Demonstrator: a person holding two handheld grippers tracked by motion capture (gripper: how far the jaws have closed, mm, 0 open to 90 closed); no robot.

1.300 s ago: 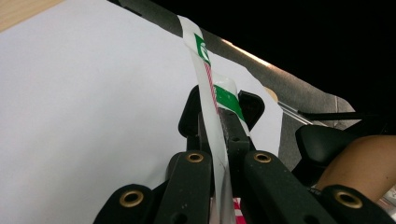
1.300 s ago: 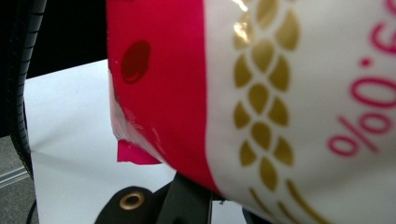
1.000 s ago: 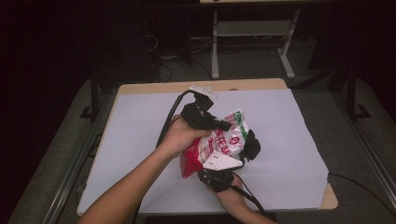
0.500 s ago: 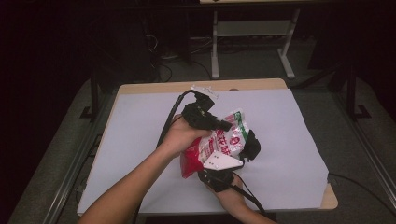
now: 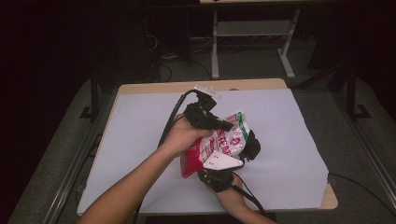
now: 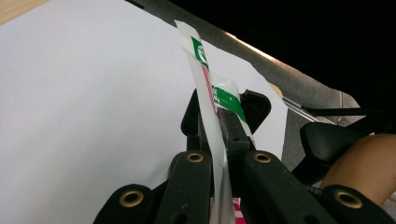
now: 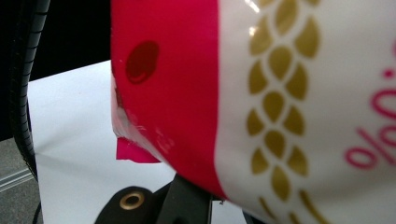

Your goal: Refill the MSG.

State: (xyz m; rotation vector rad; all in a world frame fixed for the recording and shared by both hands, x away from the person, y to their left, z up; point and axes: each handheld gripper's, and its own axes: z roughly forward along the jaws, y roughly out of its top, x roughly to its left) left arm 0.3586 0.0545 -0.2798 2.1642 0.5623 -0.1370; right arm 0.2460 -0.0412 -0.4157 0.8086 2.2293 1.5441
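Note:
A snack bag [image 5: 219, 144], red and white with green print at its top, is held up over the white table cover [image 5: 289, 135]. My left gripper [image 5: 226, 125] comes in from the upper left and is shut on the bag's upper edge. In the left gripper view the thin sealed edge of the bag [image 6: 205, 79] stands pinched between the two black jaws of my left gripper [image 6: 219, 128]. My right gripper [image 5: 250, 144], with its grey plate [image 5: 222, 161] on top, reaches from below along the bag's right side. In the right gripper view the bag [image 7: 261, 93] hides the jaw tips.
The table's wooden edge [image 5: 196, 86] shows at the back and the right front corner. A black cable [image 5: 170, 119] trails from the left gripper across the cover. A metal stand [image 5: 252, 32] sits on the floor beyond the table. A rail [image 5: 70, 172] runs along the left side.

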